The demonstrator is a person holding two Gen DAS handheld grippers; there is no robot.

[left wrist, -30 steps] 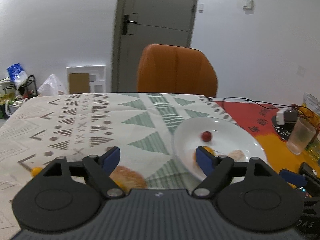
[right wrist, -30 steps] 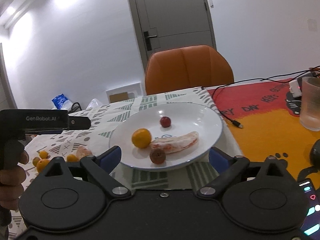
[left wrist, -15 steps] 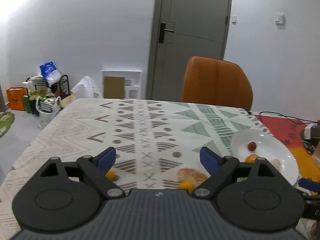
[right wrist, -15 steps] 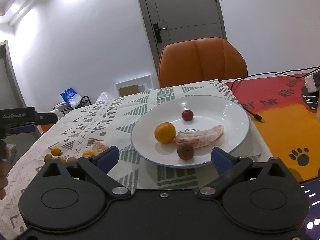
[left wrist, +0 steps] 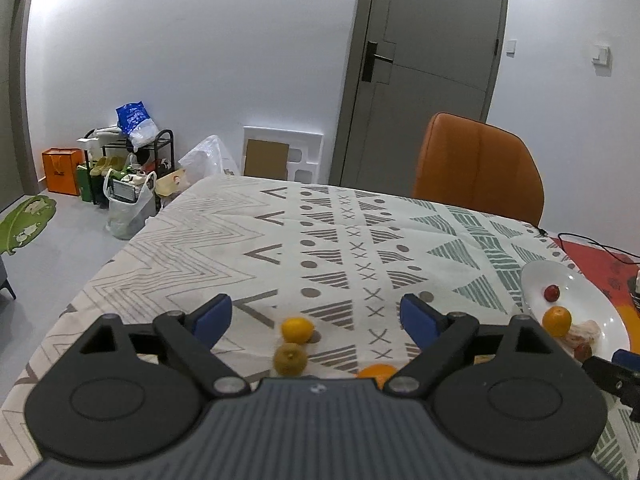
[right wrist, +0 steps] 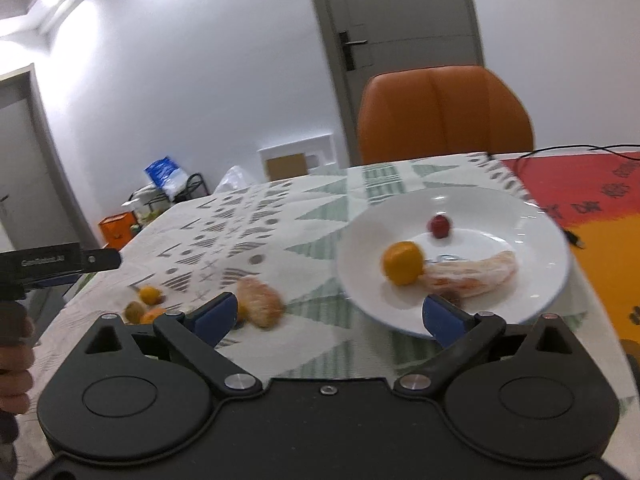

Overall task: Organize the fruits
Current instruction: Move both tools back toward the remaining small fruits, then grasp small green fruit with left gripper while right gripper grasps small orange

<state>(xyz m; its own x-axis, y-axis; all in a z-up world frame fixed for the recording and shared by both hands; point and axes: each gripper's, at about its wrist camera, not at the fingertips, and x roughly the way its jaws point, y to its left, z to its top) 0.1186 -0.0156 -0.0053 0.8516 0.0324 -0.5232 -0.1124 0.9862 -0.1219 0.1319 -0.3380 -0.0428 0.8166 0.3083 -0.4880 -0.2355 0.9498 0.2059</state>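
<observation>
A white plate (right wrist: pixel 520 216) on the patterned tablecloth holds an orange (right wrist: pixel 402 262), a small red fruit (right wrist: pixel 439 226), a peeled pale segment (right wrist: pixel 476 274) and a brown fruit partly hidden behind my right finger. The plate also shows at the right of the left wrist view (left wrist: pixel 588 300). Loose on the cloth lie a small yellow-orange fruit (left wrist: pixel 297 329), a greenish-brown fruit (left wrist: pixel 289 359), an orange (left wrist: pixel 377 372) and a peeled segment (right wrist: pixel 260 302). My left gripper (left wrist: pixel 316 316) is open and empty above the loose fruits. My right gripper (right wrist: pixel 330 316) is open and empty between the segment and the plate.
An orange chair (left wrist: pixel 478 168) stands at the table's far side before a grey door (left wrist: pixel 432 60). A red-orange mat (right wrist: pixel 600 200) and a black cable (right wrist: pixel 576 148) lie right of the plate. Bags and a rack (left wrist: pixel 128 160) sit on the floor, left.
My left gripper has swung left, away from the plate, and now faces the loose fruits. My right gripper has also turned left, so the plate has shifted right in its view.
</observation>
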